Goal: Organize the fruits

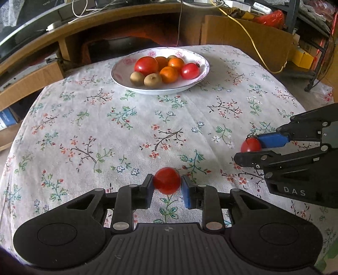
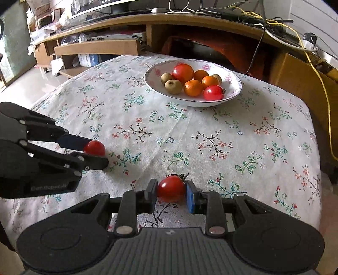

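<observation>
Your left gripper is pinching a small red tomato between its two pads, low over the flowered tablecloth; whether the fruit touches the cloth you cannot tell from either view. From the right wrist camera that tomato shows only as a red dome, its lower half hidden behind the near finger. Your right gripper is clamped on a second tomato with a green stalk, the stalk poking up by the blue pad. In the left wrist view this one is half covered by the black lower finger, so only its top and stalk show.

Well beyond both grippers, at the far side of the table, sits the white floral bowl. It holds two larger tomatoes, three oranges and brownish round fruits; one brown fruit at the back is mostly hidden behind the oranges. The wooden desk behind is cluttered, its contents hard to make out.
</observation>
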`<state>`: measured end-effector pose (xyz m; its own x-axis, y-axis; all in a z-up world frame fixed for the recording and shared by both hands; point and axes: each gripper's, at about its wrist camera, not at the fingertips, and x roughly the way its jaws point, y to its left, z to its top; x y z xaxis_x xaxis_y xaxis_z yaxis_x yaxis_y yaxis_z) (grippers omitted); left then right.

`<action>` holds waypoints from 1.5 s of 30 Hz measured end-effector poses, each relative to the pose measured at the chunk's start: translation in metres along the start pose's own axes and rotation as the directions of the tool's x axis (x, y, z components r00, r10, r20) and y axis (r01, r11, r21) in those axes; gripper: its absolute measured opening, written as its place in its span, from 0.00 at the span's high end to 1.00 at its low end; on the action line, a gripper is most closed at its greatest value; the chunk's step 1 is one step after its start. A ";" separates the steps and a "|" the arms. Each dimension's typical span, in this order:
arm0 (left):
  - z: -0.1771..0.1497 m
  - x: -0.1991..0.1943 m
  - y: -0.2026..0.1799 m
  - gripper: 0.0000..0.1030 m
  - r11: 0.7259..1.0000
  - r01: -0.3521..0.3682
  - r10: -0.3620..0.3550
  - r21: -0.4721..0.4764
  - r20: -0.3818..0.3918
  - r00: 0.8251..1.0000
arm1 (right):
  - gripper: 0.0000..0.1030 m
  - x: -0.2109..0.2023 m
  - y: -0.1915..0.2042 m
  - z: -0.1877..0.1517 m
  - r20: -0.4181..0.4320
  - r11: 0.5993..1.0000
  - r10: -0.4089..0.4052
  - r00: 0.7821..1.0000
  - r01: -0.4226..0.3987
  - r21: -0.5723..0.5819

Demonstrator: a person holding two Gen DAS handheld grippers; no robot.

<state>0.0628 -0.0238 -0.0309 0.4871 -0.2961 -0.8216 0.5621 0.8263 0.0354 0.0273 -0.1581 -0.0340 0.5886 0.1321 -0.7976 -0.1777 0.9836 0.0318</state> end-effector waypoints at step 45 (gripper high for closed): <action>0.004 -0.009 -0.022 0.67 0.999 -0.049 0.048 -0.021 -0.029 0.998 | 0.71 -0.017 0.000 0.003 -0.038 1.000 0.005 0.999 -0.004 0.011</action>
<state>0.0491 -0.0409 -0.0225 0.4940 -0.2416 -0.8352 0.5234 0.8497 0.0638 0.0196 -0.1601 -0.0189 0.5573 0.1319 -0.8198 -0.1714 0.9843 0.0419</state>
